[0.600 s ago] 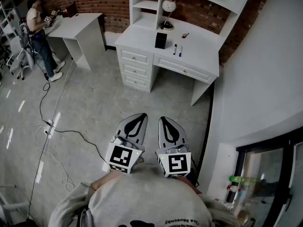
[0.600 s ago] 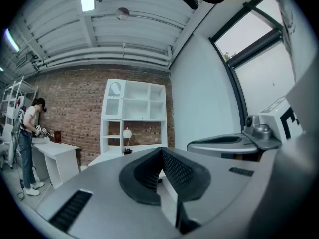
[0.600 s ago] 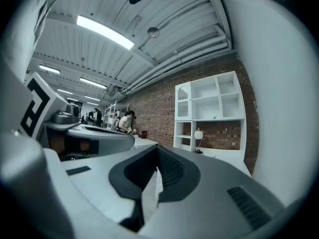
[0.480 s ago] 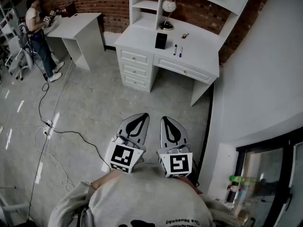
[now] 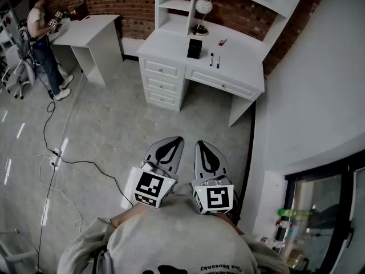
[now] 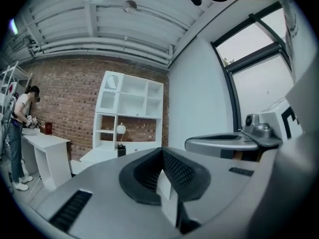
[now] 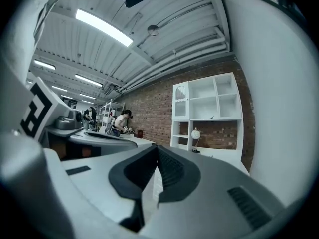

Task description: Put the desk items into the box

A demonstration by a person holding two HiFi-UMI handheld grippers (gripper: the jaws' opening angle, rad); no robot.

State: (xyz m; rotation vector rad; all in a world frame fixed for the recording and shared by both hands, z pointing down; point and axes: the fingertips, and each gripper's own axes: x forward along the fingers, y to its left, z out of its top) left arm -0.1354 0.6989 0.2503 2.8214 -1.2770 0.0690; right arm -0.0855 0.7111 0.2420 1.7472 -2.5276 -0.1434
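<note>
A white desk with a shelf unit stands far ahead across the floor. On its top sit a small black box, two markers side by side, and a small red item. A round globe lamp stands on a shelf above. My left gripper and right gripper are held close to my chest, side by side, well short of the desk. Both are shut with nothing between the jaws. The desk and shelves also show small beyond the left gripper and the right gripper.
A second white desk stands at the back left with a person working at it. A black cable snakes over the grey floor on the left. A white wall and a dark window frame close off the right.
Both grippers have crept slightly right and lower in the head view, jaws still shut. The desk items have not moved.
</note>
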